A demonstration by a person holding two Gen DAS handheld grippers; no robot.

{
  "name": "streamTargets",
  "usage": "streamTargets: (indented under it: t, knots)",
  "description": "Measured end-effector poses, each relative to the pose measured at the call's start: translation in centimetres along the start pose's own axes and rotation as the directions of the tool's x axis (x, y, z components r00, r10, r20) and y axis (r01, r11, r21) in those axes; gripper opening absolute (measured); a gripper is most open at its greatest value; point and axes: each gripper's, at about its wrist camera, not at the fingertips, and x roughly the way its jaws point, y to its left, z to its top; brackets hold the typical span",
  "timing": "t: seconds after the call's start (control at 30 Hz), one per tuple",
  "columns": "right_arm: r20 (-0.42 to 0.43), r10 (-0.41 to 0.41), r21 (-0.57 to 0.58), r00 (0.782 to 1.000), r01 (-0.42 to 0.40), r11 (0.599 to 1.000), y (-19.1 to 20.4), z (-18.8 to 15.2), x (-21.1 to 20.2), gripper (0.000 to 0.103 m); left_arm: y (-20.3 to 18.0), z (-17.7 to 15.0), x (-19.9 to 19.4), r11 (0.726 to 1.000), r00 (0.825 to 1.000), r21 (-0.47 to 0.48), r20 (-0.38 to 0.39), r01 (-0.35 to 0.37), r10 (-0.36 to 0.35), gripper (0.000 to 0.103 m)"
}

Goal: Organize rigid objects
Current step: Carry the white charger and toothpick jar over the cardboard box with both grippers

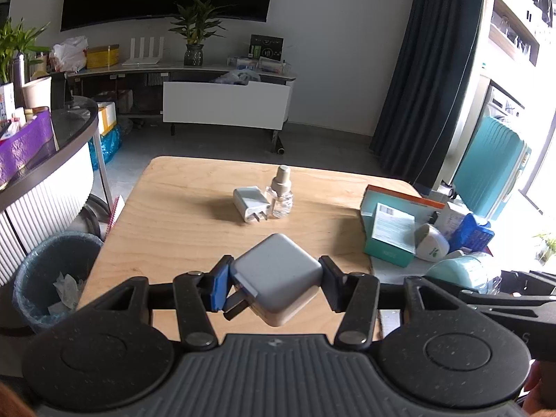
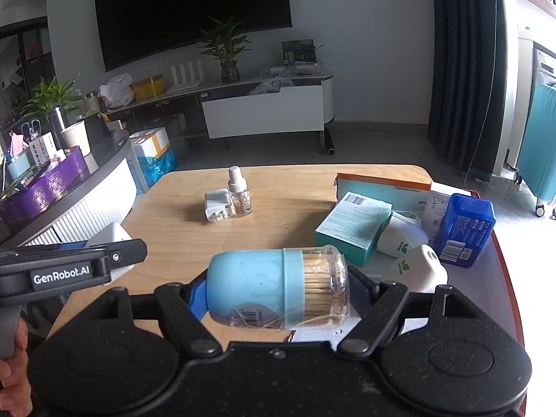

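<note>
The grey charger [image 1: 276, 278] sat clamped between the fingers of the left gripper [image 1: 274, 286], held above the near edge of the wooden table [image 1: 180, 229], tilted, with its metal prongs pointing down towards the blue pad [image 1: 219, 286] on one finger. The right gripper [image 2: 278, 292] was clenched on a toothpick jar [image 2: 278, 288], which lay on its side across the jaws, its pale blue cap to the left and the clear end packed with toothpicks to the right. A little of the left gripper also showed at the left edge of the right wrist view, with a hand [image 2: 14, 375] on its handle.

Further out, near the middle of the table, a small white charger [image 1: 251, 205] lay on its side, prongs toward the camera, just beside an upright clear bottle [image 1: 279, 193] with a pale cap; I couldn't tell whether they touched. Along the right side stood a huddle of things: a teal box [image 2: 352, 226] leaning on an open orange-edged carton [image 2: 382, 182], two white plug-in devices [image 2: 403, 236] with green leaf marks, and a blue case [image 2: 464, 229] with a barcode label. Beside the table on the left, on the floor, stood a bin [image 1: 52, 274] lined with a blue bag.
</note>
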Motion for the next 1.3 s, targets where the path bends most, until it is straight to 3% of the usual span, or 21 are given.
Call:
streamTargets:
  t: [1.3]
  knots:
    - [0.012, -0.036, 0.055, 0.999, 0.035, 0.998, -2.7, -1.6, -2.6, 0.091, -3.7, -1.2, -0.6, 0.995, 0.998, 0.075, -0.001, 0.061, -0.061, 0.053]
